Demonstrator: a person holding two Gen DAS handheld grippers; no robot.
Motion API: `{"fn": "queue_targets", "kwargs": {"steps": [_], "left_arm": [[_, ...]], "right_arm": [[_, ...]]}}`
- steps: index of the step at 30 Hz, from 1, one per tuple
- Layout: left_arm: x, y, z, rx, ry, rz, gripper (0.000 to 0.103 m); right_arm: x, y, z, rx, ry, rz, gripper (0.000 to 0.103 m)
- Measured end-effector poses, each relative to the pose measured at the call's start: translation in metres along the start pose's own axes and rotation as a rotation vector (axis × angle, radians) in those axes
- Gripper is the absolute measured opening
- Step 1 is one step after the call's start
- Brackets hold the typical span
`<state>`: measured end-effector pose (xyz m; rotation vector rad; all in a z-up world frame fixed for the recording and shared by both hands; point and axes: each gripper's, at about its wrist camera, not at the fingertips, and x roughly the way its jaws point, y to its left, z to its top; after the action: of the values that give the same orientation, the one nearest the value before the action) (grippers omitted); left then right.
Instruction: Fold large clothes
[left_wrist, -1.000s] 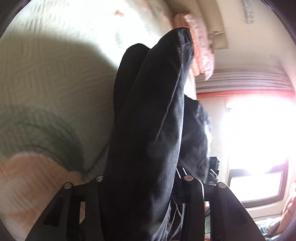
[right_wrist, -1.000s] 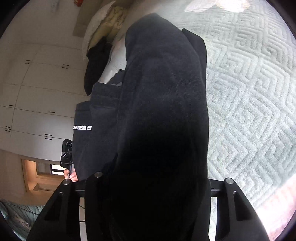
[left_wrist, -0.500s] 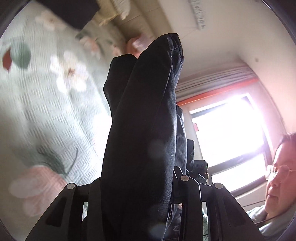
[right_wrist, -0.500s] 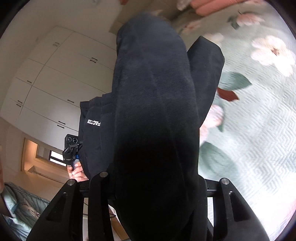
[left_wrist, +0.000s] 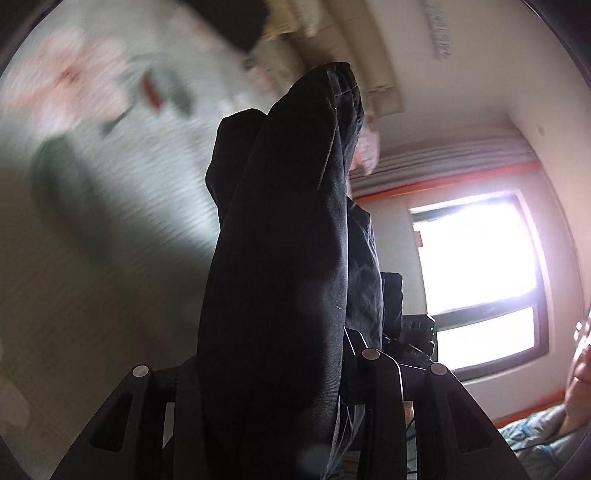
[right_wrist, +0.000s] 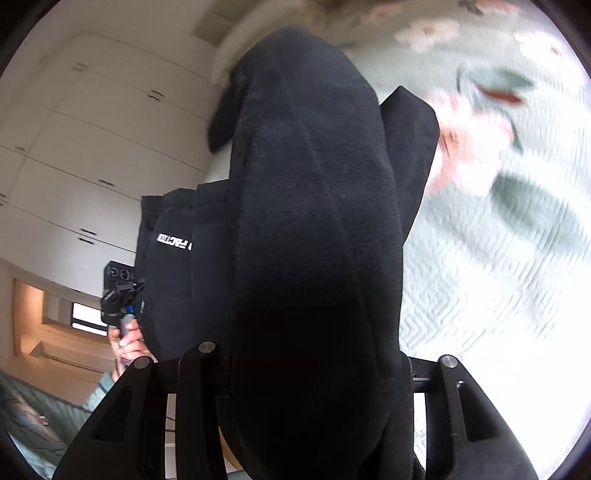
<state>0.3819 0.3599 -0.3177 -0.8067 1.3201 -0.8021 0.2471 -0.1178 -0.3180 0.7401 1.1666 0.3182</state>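
One floral bedspread (left_wrist: 110, 229), white cupboards (right_wrist: 92, 147), bright window (left_wrist: 476, 266)

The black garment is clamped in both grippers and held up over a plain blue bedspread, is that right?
Not quite: the bedspread is pale green with pink flowers, as the right wrist view shows. The rest holds: the black garment is clamped in the right gripper and the left gripper.
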Motion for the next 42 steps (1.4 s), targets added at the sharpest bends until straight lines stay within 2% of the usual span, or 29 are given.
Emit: {"fn": "queue_targets", "kwargs": {"steps": [2, 3, 4, 5, 6, 7, 9, 10, 12, 14, 16, 19, 22, 23, 26, 27, 28, 29, 30, 33, 37, 41, 42], "left_arm": [[0.01, 0.053, -0.007, -0.086, 0.036, 0.069, 0.043], [0.009, 0.081, -0.011, -0.147, 0.038, 0.089, 0.048], [0.004, 0.106, -0.015, -0.217, 0.024, 0.064, 0.05], [-0.005, 0.139, -0.023, -0.326, -0.01, -0.039, 0.051], [-0.013, 0.161, -0.032, -0.412, -0.039, -0.137, 0.053], [-0.021, 0.169, -0.039, -0.428, -0.061, -0.141, 0.057], [-0.033, 0.161, -0.043, -0.371, -0.066, -0.06, 0.067], [-0.037, 0.156, -0.043, -0.352, -0.06, -0.028, 0.067], [-0.046, 0.152, -0.042, -0.358, -0.055, -0.011, 0.067], [-0.064, 0.147, -0.041, -0.367, -0.081, 0.025, 0.067], [-0.083, 0.139, -0.042, -0.363, -0.119, 0.075, 0.067], [-0.123, 0.105, -0.043, -0.315, -0.17, 0.157, 0.067], [-0.143, 0.06, -0.04, -0.211, -0.164, 0.316, 0.067], [-0.148, 0.045, -0.036, -0.171, -0.156, 0.365, 0.067], [-0.158, -0.008, -0.032, -0.04, -0.138, 0.511, 0.067], [-0.156, -0.032, -0.031, 0.023, -0.14, 0.576, 0.067], [-0.152, -0.058, -0.029, 0.091, -0.144, 0.647, 0.067], [-0.171, -0.073, -0.046, 0.153, -0.154, 0.697, 0.067], [-0.168, -0.101, -0.049, 0.222, -0.191, 0.751, 0.067], [-0.164, -0.166, -0.064, 0.334, -0.282, 0.814, 0.067], [-0.153, -0.264, -0.082, 0.5, -0.361, 0.879, 0.069], [-0.151, -0.343, -0.098, 0.602, -0.376, 0.863, 0.073], [-0.149, -0.361, -0.103, 0.626, -0.383, 0.862, 0.078]], "right_arm": [[0.037, -0.027, -0.016, 0.05, 0.044, -0.088, 0.051], [0.043, -0.04, -0.023, 0.061, 0.033, -0.147, 0.058], [0.043, -0.06, -0.03, 0.117, 0.024, -0.144, 0.062], [0.041, -0.079, -0.036, 0.202, 0.012, -0.09, 0.068], [0.036, -0.094, -0.041, 0.284, -0.003, -0.036, 0.068], [0.032, -0.101, -0.044, 0.32, -0.014, -0.008, 0.068], [0.024, -0.096, -0.045, 0.308, -0.02, -0.044, 0.071], [0.022, -0.088, -0.048, 0.297, -0.017, -0.074, 0.072], [0.017, -0.079, -0.051, 0.292, -0.014, -0.122, 0.074], [0.011, -0.07, -0.053, 0.29, -0.009, -0.162, 0.074], [0.016, -0.042, -0.049, 0.271, 0.001, -0.223, 0.074], [-0.001, -0.022, -0.035, 0.228, 0.009, -0.313, 0.074], [0.0, 0.017, -0.026, 0.188, -0.015, -0.419, 0.074], [-0.044, 0.016, -0.039, 0.18, -0.026, -0.453, 0.074], [-0.072, 0.021, -0.035, 0.214, -0.065, -0.558, 0.074], [-0.104, 0.009, -0.03, 0.207, -0.091, -0.568, 0.074], [-0.117, 0.021, -0.028, 0.186, -0.118, -0.584, 0.074], [-0.137, 0.02, -0.021, 0.162, -0.135, -0.602, 0.074], [-0.146, 0.041, -0.02, 0.13, -0.153, -0.618, 0.074], [-0.17, 0.106, -0.015, 0.041, -0.197, -0.664, 0.074], [-0.198, 0.182, -0.013, -0.01, -0.227, -0.612, 0.075], [-0.223, 0.264, -0.022, -0.077, -0.282, -0.622, 0.075], [-0.224, 0.28, -0.024, -0.096, -0.287, -0.629, 0.076]]}}
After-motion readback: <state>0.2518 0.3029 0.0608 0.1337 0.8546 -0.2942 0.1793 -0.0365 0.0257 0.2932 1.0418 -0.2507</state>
